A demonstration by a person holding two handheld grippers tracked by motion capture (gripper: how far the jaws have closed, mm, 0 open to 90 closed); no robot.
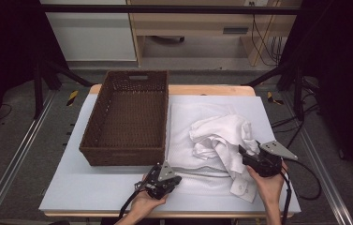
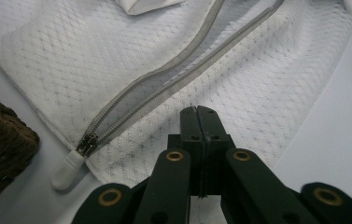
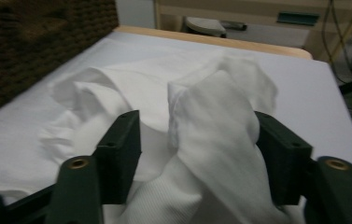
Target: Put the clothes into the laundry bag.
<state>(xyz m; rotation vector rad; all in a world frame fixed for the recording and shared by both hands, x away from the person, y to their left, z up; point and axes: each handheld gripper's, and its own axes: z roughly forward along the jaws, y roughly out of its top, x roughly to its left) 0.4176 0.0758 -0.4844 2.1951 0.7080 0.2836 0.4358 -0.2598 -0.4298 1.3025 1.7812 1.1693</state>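
A white mesh zip bag (image 1: 183, 122) lies flat on the table mat, to the right of a brown wicker basket (image 1: 122, 156). A crumpled white shirt (image 1: 221, 133) is heaped on the bag. My left gripper (image 1: 178, 179) rests at the bag's near edge; in the left gripper view its jaws (image 2: 197, 109) are shut together over the mesh, just past the grey zipper (image 2: 164, 88) and its white pull (image 2: 68, 168). Whether mesh is pinched between them I cannot tell. My right gripper (image 1: 242, 152) is at the shirt's near right side. It (image 3: 197, 135) stands open, with a ridge of shirt cloth (image 3: 215, 116) between the jaws.
The basket (image 3: 33, 42) is empty, and its corner (image 2: 1, 144) sits close to the zipper pull. A buttoned shirt cuff (image 1: 243, 190) hangs toward the table's front right. The pale mat (image 1: 94, 187) is bare at the front left. Metal frame rails run along both sides.
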